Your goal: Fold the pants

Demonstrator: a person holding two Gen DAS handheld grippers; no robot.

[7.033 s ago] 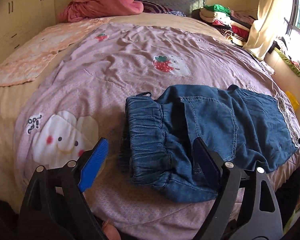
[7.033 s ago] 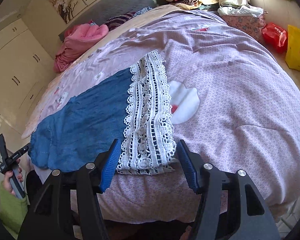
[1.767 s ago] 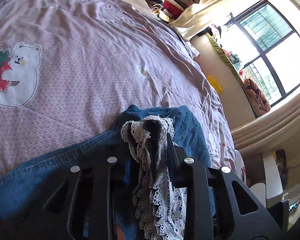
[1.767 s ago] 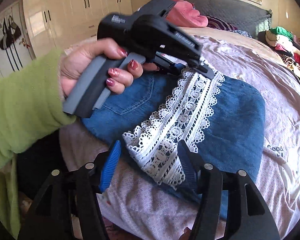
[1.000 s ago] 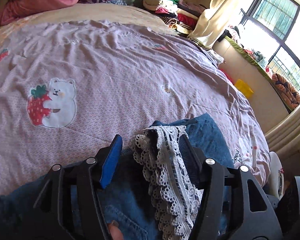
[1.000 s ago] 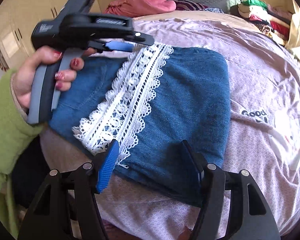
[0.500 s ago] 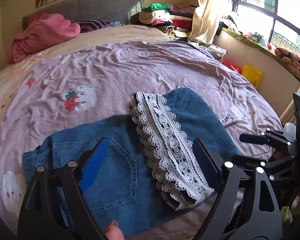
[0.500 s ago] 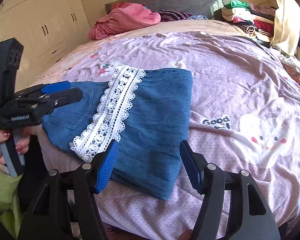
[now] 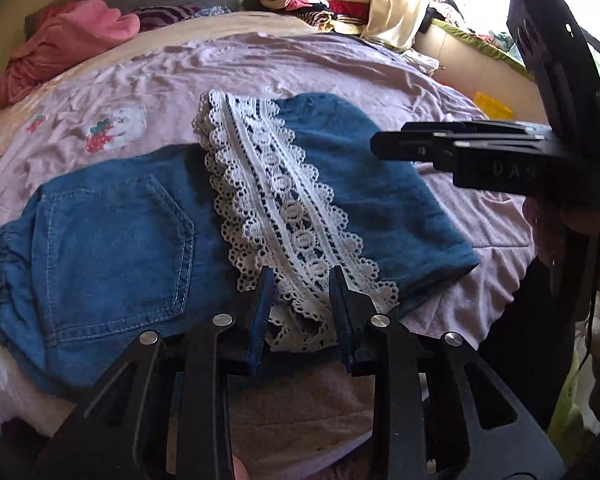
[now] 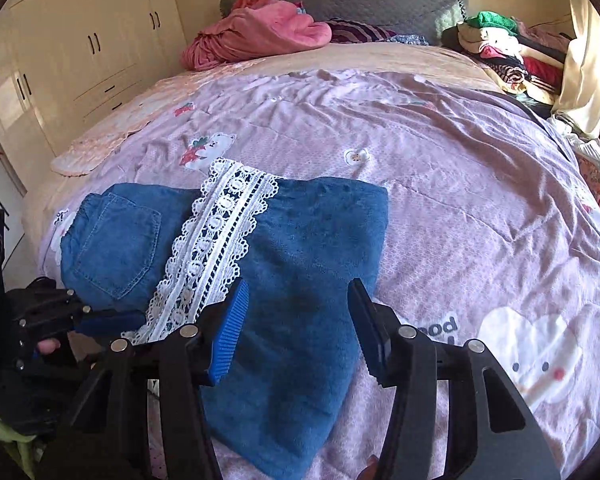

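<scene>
The blue denim pants [image 9: 112, 240] [image 10: 312, 240] lie folded on the bed, with the white lace hem [image 9: 276, 200] [image 10: 220, 224] laid across them. My left gripper [image 9: 300, 280] [image 10: 136, 322] is at the near end of the lace. Its jaws are closing and the pads sit against the lace on both sides. My right gripper [image 10: 298, 292] [image 9: 380, 146] hovers over the folded denim to the right of the lace. Its jaws are closing but still stand wide, and the pads are clear of the cloth.
The pink-purple quilt [image 10: 460, 200] covers the bed. A pink blanket [image 10: 260, 28] lies by the headboard, and stacked clothes [image 10: 500, 48] sit at the far right. Wardrobes [image 10: 80, 48] line the left wall. A window and ledge [image 9: 480, 52] are on the right.
The left gripper drew back to the bed's near edge, opened wide, then narrowed onto the near end of the lace. The right gripper pulled back and its jaws narrowed a little.
</scene>
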